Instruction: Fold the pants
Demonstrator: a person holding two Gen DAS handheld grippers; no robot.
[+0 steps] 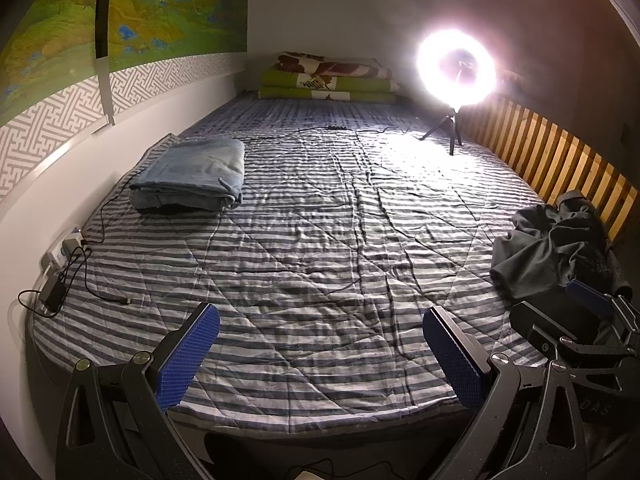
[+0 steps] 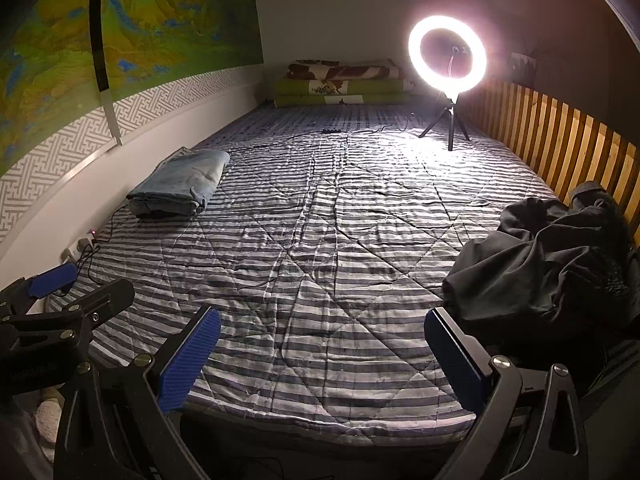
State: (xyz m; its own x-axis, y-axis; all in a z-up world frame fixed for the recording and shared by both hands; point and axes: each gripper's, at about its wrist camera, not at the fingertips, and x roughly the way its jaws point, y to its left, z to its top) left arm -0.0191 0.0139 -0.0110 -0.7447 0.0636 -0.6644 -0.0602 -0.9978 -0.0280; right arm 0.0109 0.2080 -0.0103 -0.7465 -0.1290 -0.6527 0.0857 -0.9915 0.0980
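While both tools hovered over the striped bed [image 1: 320, 240], the left tool [image 1: 320, 354] and right tool [image 2: 322, 354] stood with jaws spread wide, holding nothing. The dark pants [image 2: 548, 264] lay crumpled at the bed's right edge, beside the slatted rail [image 2: 560, 140]. Bunched so, they showed no clear long axis or heading (waistband and hems could not be told apart). A likely risk: grasping a random fold would lift a tangle, or snag the loose cable [image 1: 100, 296].
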